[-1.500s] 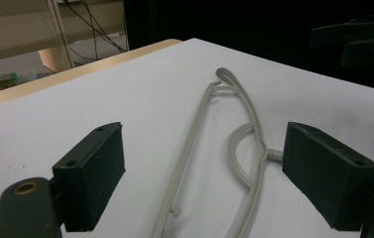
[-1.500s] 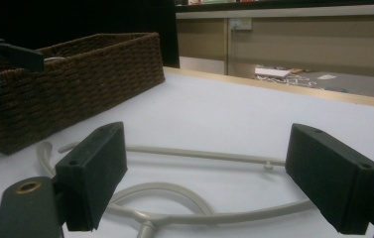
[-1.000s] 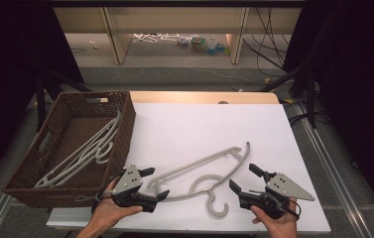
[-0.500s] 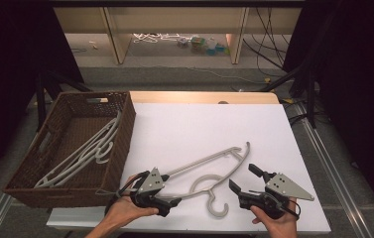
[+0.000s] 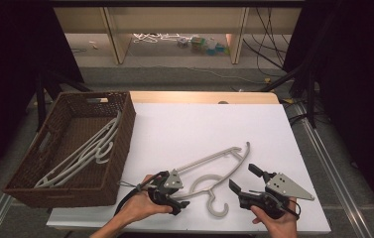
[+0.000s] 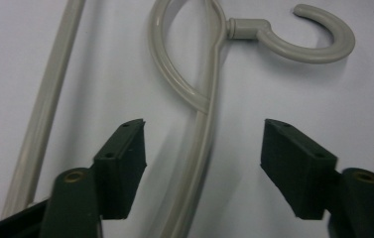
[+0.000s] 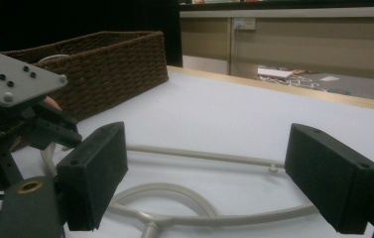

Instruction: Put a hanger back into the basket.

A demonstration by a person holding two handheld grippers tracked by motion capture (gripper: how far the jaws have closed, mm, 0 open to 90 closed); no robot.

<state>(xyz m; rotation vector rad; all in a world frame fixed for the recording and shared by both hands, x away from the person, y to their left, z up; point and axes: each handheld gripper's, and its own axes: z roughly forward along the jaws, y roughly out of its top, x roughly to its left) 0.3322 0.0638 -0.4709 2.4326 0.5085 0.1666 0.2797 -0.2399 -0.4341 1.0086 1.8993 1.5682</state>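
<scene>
Left gripper view: hanger [image 6: 202, 148] ends cropped.

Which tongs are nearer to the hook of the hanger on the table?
Left. The left tongs straddle the hanger's arm just beside the hook, closing, pads not touching. The right tongs wait open, farther from the hook on its other side.

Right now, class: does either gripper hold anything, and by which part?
Nothing is held yet. The left gripper has been closing astride the grey plastic hanger, on its arm below the neck loop, pads not touching. The right gripper is open.
</scene>
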